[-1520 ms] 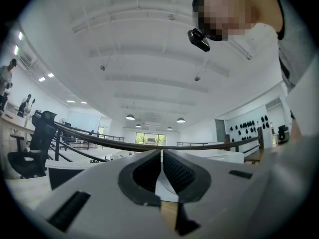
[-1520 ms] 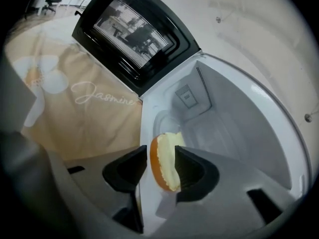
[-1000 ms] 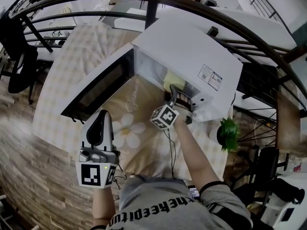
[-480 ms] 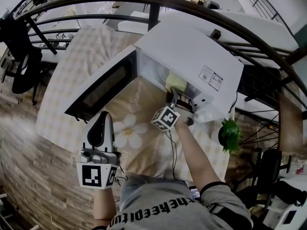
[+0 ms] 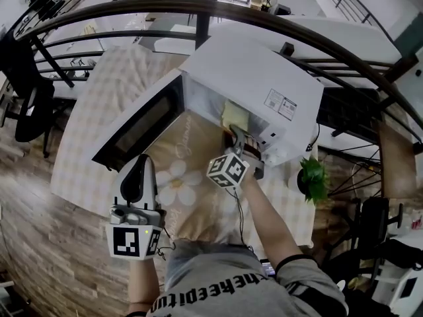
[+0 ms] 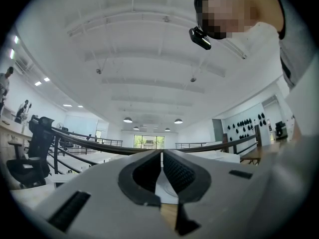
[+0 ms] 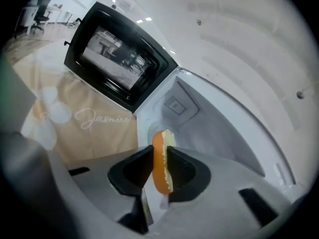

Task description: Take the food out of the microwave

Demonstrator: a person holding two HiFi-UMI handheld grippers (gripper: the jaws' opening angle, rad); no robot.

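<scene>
Room, head view: wood floor, dark railing (image 5: 277, 18) along the top of the frame, table (image 5: 99, 104) under a checked cloth at centre.
Microwave (image 5: 251, 78): white, on the table, upper centre; door (image 5: 142, 124) swung wide toward the left.
Right gripper (image 5: 236, 133): at the oven mouth, centre.
Food (image 5: 234, 114): pale yellow piece just inside the opening, at the jaw tips.
Left gripper (image 5: 140, 160): lower left, well apart from the microwave.
Plant (image 5: 312, 177): right, beside the microwave.
Left gripper view: left gripper (image 6: 162, 171) has its jaws together with nothing between them; ceiling lights and railing (image 6: 99, 146) beyond.
Right gripper view: right gripper (image 7: 159, 166) has just been closing its jaws; they now clamp the food (image 7: 159, 153) on edge, orange rim up, in front of the white microwave (image 7: 209, 118) cavity.
Door (image 7: 119, 59): upper left.
</scene>
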